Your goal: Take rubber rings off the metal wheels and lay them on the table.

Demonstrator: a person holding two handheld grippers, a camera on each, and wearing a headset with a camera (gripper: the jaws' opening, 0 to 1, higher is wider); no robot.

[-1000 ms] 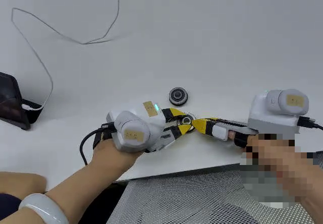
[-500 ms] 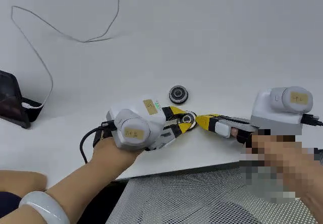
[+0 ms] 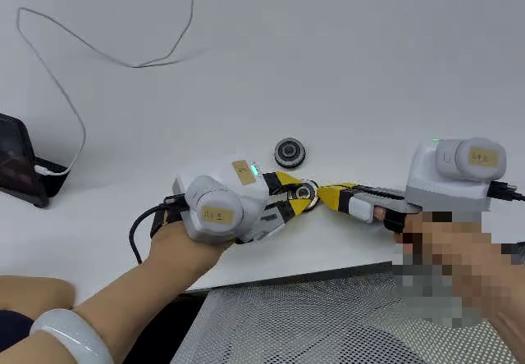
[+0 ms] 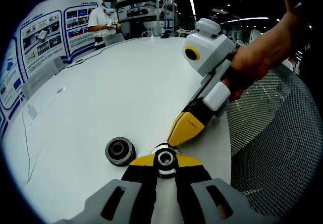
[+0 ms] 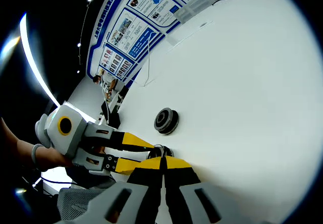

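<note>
A: How much room is there around the fingers?

B: Plenty ahead. Beyond both sets of tips the white worktop (image 3: 369,77) runs open and smooth. Its near edge passes just behind the left gripper (image 3: 301,195) and under the hand holding the right gripper (image 3: 324,197). Past that edge lies grey mesh (image 3: 328,323). A thin cable (image 3: 74,118) and a dark device (image 3: 20,163) sit well off on the left gripper's outer side.

A: Where are the wheels?

B: The left fingers pinch one wheel (image 3: 306,193) between their tips. The right fingers are pressed together, their point against that wheel's rim from the opposite side. Whether they nip anything there, I cannot tell. The second wheel (image 3: 289,153) lies flat on the worktop near the tips, just ahead of them and apart.

A: Any change from half a second ago?

B: Hardly. The pinch holds, the right tips stay at the rim, and the second wheel has not moved.

A: Shapes and materials?

B: The fingers are yellow-and-black wedges that taper to points, on white, rounded plastic bodies. The pinched wheel is a small disc with a bright metal hub and a dark band. The second wheel is round and mostly dark around a grey centre.
</note>
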